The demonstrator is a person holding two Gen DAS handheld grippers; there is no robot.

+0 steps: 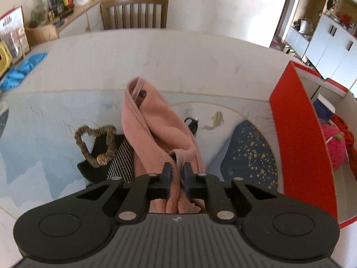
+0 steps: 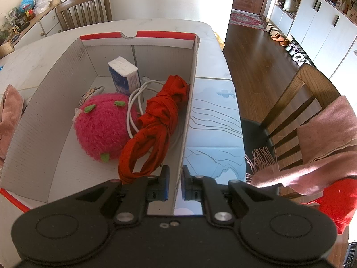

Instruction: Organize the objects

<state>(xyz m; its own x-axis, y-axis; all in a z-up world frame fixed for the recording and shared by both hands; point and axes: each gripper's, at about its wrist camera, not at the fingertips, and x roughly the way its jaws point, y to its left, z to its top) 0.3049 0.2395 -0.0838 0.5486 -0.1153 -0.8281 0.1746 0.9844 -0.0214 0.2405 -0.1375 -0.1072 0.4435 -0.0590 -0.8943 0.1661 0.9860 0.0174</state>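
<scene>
My left gripper [image 1: 177, 169] is shut on a pink fleece cloth [image 1: 154, 122] and holds it up above the table; the cloth's edge also shows at the left of the right wrist view [image 2: 10, 116]. My right gripper [image 2: 175, 178] is shut on the right wall of the red-and-white cardboard box [image 2: 189, 102], one finger inside, one outside. The box [image 1: 290, 134] stands to the right of the left gripper. Inside lie a pink plush ball [image 2: 102, 127], a knotted red cloth [image 2: 158, 120], a white cable [image 2: 136, 98] and a tissue pack [image 2: 123, 73].
On the table mat lie a brown scrunchie [image 1: 96, 143], a black-and-striped cloth [image 1: 118, 160] and a black cable [image 1: 192, 124]. Blue cloth [image 1: 20, 69] lies far left. A chair [image 1: 133, 11] stands behind the table, another with a pink scarf [image 2: 312, 138] at right.
</scene>
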